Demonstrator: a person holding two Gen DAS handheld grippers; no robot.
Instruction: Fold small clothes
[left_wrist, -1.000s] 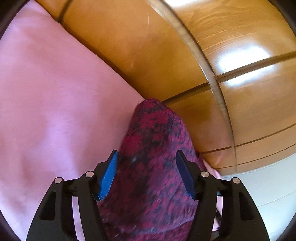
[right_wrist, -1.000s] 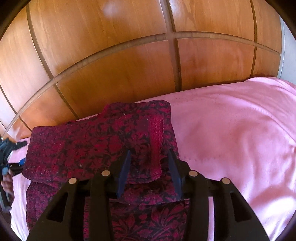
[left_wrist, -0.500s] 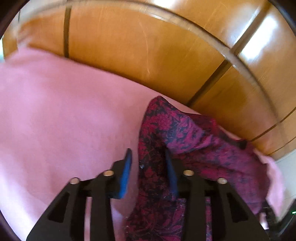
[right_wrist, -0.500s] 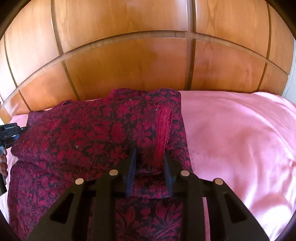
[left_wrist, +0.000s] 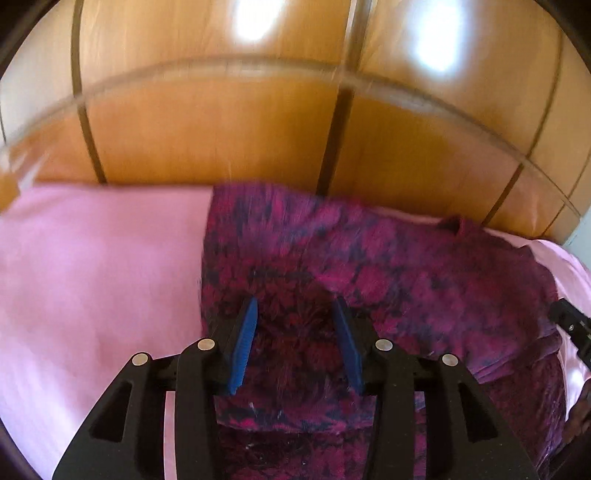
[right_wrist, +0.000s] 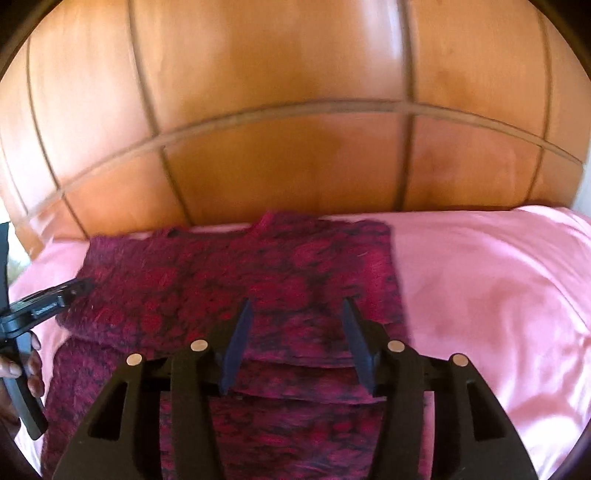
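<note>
Lying folded on the pink bed (right_wrist: 498, 295) against the headboard (right_wrist: 295, 147), the garment (right_wrist: 258, 280) is freed: right hand-held gripper (right_wrist: 295, 332) opening above it, left hand-held gripper (left_wrist: 295, 328) half-open, empty, so layers settle flat.

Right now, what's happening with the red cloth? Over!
Left gripper open, right gripper opening, both above cloth. Red garment folded on pink sheet. Nothing blocking.

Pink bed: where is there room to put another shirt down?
Bare pink sheet lies right of the dark red garment, up to the wooden headboard. More bare sheet lies on the garment's other side. Crowded: the garment itself, both grippers over it.
</note>
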